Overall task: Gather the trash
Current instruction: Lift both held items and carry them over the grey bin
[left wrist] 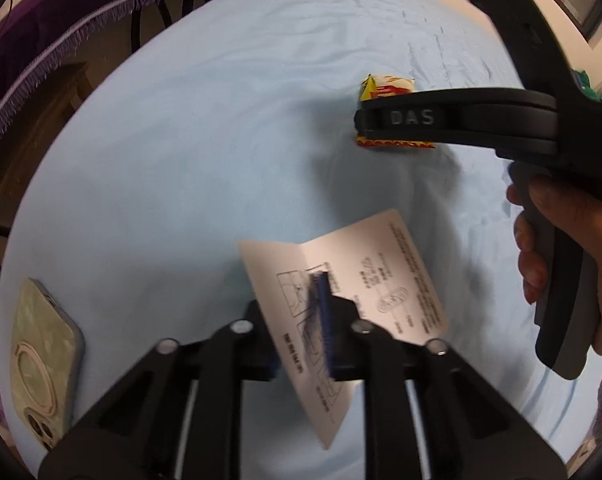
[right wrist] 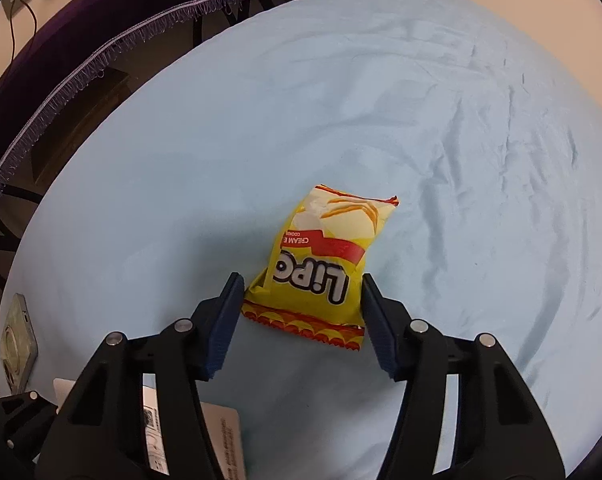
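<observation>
Already my left gripper (left wrist: 301,320) pinches the folded leaflet (left wrist: 381,272) for lifting; my right gripper (right wrist: 301,320) straddles the snack packet (right wrist: 321,264), half-wide, pads beside its edges.

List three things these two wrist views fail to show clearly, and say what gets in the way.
- Leaflet small print, left wrist view: motion blur.
- Snack packet middle, left wrist view: right gripper covers it.
- Phone, right wrist view: small, near the left picture edge.
</observation>
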{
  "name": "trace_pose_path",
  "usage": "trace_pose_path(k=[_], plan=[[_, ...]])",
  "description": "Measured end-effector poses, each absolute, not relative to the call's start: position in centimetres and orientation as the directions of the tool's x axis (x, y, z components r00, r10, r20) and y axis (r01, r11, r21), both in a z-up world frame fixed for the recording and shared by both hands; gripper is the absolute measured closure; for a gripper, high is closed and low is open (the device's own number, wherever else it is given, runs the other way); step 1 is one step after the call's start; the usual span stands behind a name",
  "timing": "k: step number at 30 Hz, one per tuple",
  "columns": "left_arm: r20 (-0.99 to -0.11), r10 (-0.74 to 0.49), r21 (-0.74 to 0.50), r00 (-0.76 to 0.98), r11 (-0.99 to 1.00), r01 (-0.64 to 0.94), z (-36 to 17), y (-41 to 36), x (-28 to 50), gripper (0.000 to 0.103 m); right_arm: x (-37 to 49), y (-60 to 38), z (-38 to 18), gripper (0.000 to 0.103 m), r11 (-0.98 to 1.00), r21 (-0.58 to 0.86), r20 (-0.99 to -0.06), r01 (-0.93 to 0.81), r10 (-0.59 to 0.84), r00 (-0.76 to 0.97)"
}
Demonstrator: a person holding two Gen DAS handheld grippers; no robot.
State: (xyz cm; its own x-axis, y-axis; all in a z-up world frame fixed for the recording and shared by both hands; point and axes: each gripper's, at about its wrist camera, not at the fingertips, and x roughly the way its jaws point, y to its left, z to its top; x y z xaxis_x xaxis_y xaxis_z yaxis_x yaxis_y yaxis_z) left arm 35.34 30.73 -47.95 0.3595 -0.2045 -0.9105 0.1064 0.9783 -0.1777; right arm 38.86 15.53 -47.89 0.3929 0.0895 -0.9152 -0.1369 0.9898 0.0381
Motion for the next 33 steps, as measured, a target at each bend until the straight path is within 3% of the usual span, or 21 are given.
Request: trace_pose_path(k=[2,12,24,33], plan=[[-0.906,-0.211,-0.189,0.366,0.977,0.095,-47.8,31.1,35.2,0.095,38.6,15.5,-47.5,0.051,0.989,0.033,-0.912,-0.147,0.090,0.401],[-0.882,-0.169,-0.134,0.440,0.985,0.110,-44.3,31.0,33.9,0.102,35.3,14.8,-44.0,0.051,0.985,0.039,-0.888,-0.170,0.112,0.445],[-0.865,-0.128,-0.068,0.485,0.988,0.140,-41.2,29.5,28.7,0.102,28.4,13.8,-40.4,0.051,0.975,0.031,-0.884,-0.221,0.130,0.449],[-0.865,-0.070,-0.055,0.497,0.997,0.044,-39.4,30.9,22.7,0.102,22.3,15.0,-38.6,0.051,0.948,0.022,-0.890,-0.317,0.163,0.425]])
